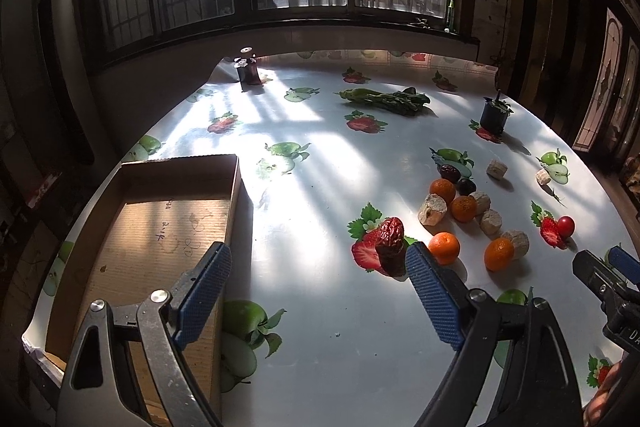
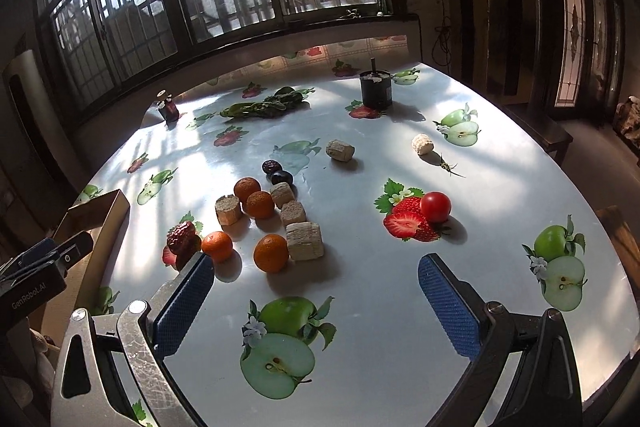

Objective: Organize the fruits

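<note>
Several small oranges (image 2: pixel 271 253) lie in a cluster mid-table with beige corn-cob chunks (image 2: pixel 304 240), two dark plums (image 2: pixel 282 177) and a red cherry tomato (image 2: pixel 435 207). A wrinkled red date (image 1: pixel 391 245) lies just ahead of my left gripper's right finger; it also shows in the right wrist view (image 2: pixel 181 238). My left gripper (image 1: pixel 318 269) is open and empty, between the date and an empty cardboard box (image 1: pixel 168 227). My right gripper (image 2: pixel 316 277) is open and empty, just short of the oranges. It also shows at the right edge of the left wrist view (image 1: pixel 608 273).
A fruit-print tablecloth covers the round table (image 2: pixel 360 307). Leafy greens (image 1: pixel 384 99), a black cup (image 1: pixel 495 115) and a small dark bottle (image 1: pixel 249 69) stand at the far side. The table's edge curves close on the right. Windows lie beyond.
</note>
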Tool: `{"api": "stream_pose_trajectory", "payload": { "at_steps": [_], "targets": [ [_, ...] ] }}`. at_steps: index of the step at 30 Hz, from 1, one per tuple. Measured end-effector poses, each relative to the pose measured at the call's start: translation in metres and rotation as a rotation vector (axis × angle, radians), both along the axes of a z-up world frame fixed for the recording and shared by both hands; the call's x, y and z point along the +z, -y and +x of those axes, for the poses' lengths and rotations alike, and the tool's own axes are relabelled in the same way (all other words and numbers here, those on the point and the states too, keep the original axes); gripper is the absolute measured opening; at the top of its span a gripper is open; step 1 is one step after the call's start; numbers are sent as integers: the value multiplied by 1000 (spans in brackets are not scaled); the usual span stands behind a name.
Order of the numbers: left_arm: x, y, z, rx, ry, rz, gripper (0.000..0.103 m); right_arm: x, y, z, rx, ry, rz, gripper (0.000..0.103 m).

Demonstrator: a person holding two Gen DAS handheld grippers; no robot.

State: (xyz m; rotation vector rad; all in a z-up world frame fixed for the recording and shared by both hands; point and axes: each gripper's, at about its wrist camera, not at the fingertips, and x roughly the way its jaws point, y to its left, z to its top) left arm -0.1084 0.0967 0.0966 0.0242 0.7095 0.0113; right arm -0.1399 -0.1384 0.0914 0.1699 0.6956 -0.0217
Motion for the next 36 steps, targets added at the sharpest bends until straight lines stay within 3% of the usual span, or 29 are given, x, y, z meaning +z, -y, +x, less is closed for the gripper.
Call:
{"api": "stream_pose_trajectory", "payload": {
  "at_steps": [9, 25, 28, 32, 36],
  "targets": [
    [0, -1, 0, 1, 2, 4, 89, 0, -13, -3, 17, 46, -12, 102],
    [-12, -3, 11, -14, -54, -35, 89, -5, 19, 7, 31, -10, -40, 102],
    [-15, 4, 17, -50, -83, -43, 89, -10, 33, 14, 50, -51, -33, 94],
    [-19, 18, 21, -101, -111, -53, 89, -18, 43, 26, 72, -104, -37, 69],
    [-19, 31, 28, -144, -111, -55, 89, -24, 56, 30, 45, -125, -10, 68]
  ]
}}
